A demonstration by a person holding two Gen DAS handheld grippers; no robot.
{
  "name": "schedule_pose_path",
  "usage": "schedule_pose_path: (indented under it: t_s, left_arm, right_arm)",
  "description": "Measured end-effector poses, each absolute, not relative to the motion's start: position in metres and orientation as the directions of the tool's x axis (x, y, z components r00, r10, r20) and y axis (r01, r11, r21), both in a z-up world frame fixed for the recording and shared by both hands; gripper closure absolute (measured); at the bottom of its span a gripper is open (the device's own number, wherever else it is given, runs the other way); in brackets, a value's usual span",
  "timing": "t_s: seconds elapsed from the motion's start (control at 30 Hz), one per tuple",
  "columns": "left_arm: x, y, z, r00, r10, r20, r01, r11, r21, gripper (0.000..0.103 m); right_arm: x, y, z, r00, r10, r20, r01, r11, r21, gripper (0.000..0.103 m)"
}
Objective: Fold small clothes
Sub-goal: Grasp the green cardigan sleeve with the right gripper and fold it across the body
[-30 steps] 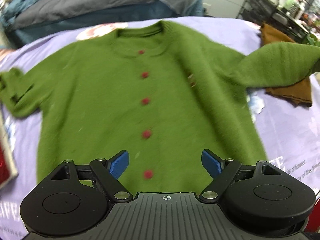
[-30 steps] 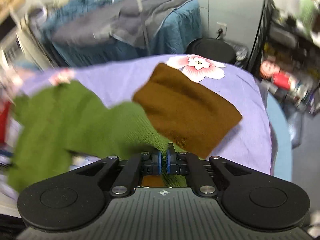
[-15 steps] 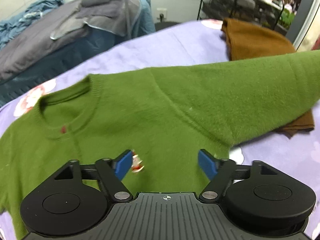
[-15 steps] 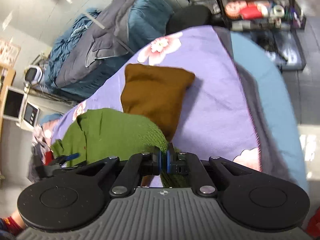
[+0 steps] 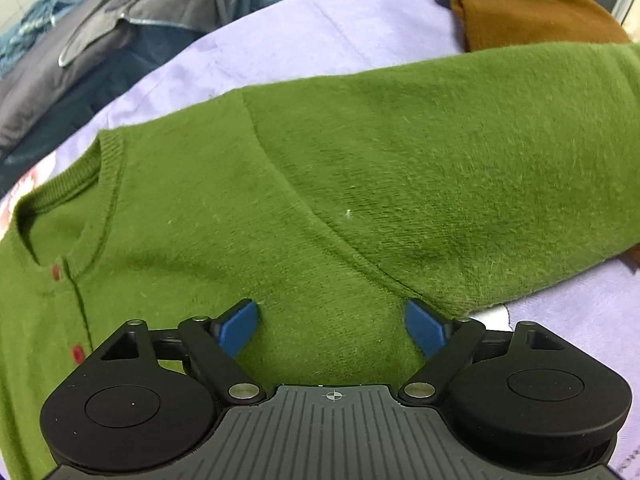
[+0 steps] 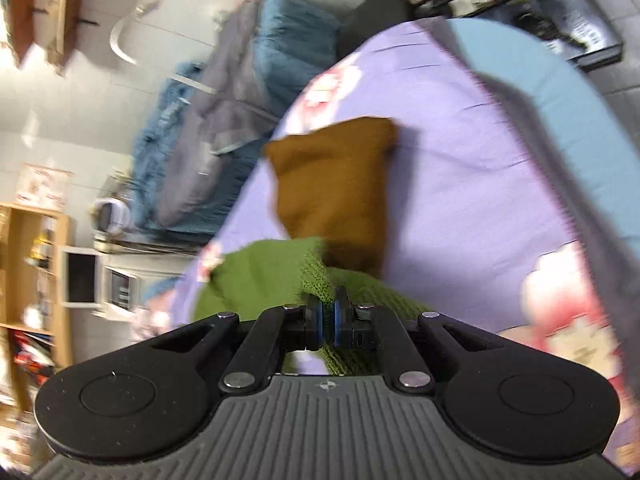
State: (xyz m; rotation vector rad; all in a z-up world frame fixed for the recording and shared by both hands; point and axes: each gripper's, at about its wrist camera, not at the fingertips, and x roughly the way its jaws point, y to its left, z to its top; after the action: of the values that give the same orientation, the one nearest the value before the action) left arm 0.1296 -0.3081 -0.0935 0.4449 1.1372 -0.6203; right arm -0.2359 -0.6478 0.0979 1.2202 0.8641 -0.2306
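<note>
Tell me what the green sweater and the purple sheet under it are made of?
The green sweater looks like soft knitted wool or acrylic: the surface is fuzzy and the collar is ribbed. I can't tell which fibre. The purple sheet looks like thin, smooth woven cloth, maybe cotton, matte, with fine creases and printed flowers.

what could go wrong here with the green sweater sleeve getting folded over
1. The right hand-held gripper pinches only the ribbed cuff of the green sweater, so the knit might slip out mid-fold.
2. The sleeve lies across the folded brown garment; pulling it over may drag or rumple that piece.
3. The left hand-held gripper is open over the sweater near the armpit seam, so the body could shift on the purple sheet.
</note>
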Motion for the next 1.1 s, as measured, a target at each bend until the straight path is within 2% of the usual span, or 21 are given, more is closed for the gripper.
schedule_pose_path:
  t_s: [0.2, 0.3, 0.4, 0.6, 0.7, 0.83, 0.93, 1.1]
  left_arm:
    - [0.12, -0.275, -0.058, 0.319, -0.302, -0.898, 0.633, 0.774, -0.036, 0.0]
    - [0.111, -0.242, -0.045, 0.332, -0.322, -0.887, 0.622, 0.781, -0.051, 0.0]
    - [0.1, -0.199, -0.036, 0.338, -0.308, -0.889, 0.596, 0.801, -0.051, 0.0]
    - [0.085, -0.093, -0.023, 0.381, -0.233, -0.895, 0.483, 0.875, -0.022, 0.0]
    - [0.076, -0.042, -0.017, 0.416, -0.162, -0.895, 0.417, 0.908, 0.03, 0.0]
    - [0.072, 0.017, -0.018, 0.422, -0.119, -0.899, 0.313, 0.95, 0.021, 0.0]
    - [0.07, 0.046, -0.024, 0.41, -0.095, -0.907, 0.268, 0.963, 0.02, 0.0]
    - [0.063, 0.076, -0.026, 0.409, -0.096, -0.908, 0.249, 0.968, 0.01, 0.0]
  right_arm:
    - [-0.165, -0.59, 0.113, 0.714, 0.465, -0.523, 0.489, 0.202, 0.848, 0.096]
    - [-0.111, -0.547, 0.114, 0.719, 0.55, -0.426, 0.396, 0.18, 0.901, 0.096]
    - [-0.049, -0.504, 0.102, 0.685, 0.625, -0.375, 0.353, 0.166, 0.921, 0.096]
    - [0.07, -0.417, 0.048, 0.57, 0.731, -0.374, 0.378, 0.171, 0.91, 0.096]
    - [0.117, -0.371, 0.018, 0.527, 0.758, -0.385, 0.394, 0.183, 0.901, 0.096]
    - [0.17, -0.316, -0.015, 0.487, 0.777, -0.4, 0.403, 0.206, 0.892, 0.096]
    - [0.193, -0.287, -0.037, 0.455, 0.757, -0.468, 0.426, 0.277, 0.861, 0.096]
    - [0.215, -0.26, -0.082, 0.456, 0.725, -0.516, 0.486, 0.283, 0.827, 0.096]
